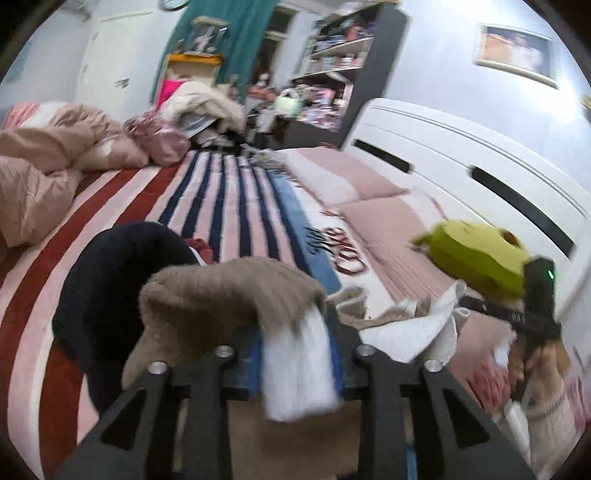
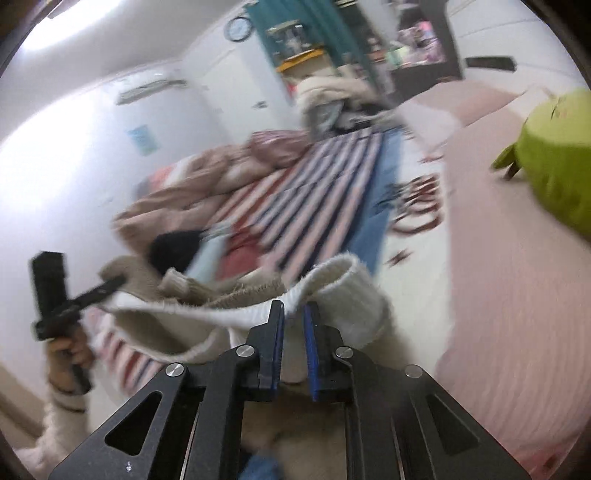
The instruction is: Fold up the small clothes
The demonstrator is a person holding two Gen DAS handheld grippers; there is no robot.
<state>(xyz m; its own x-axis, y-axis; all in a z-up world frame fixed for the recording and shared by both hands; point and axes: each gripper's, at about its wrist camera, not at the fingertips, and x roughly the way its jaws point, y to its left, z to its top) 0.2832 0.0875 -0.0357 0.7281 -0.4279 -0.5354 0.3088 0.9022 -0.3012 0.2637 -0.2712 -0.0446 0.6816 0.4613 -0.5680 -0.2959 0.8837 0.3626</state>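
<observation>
Your left gripper (image 1: 295,354) is closed part of the way, and its blue pads (image 1: 255,365) press on the white end of a small knitted garment (image 1: 229,295), beige and white, which fills the gap between them. Your right gripper (image 2: 293,317) is nearly closed, with only a thin white edge of the same garment pinched between its blue pads (image 2: 310,350). The garment hangs stretched between the two tools, so its long axis runs from one gripper across to the other, sideways to both; it is lifted above the bed and sags a little in the middle. Beyond the left gripper a dark blue piece of clothing (image 1: 110,280) lies on the striped bedspread (image 1: 229,199). To the right of both tools a green plush toy (image 2: 554,162) rests on the pink cover (image 2: 498,288). Far ahead you see a crumpled pink duvet (image 1: 48,166), crowded shelves (image 1: 332,55) and a teal curtain (image 1: 236,33). Both views are blurred.
</observation>
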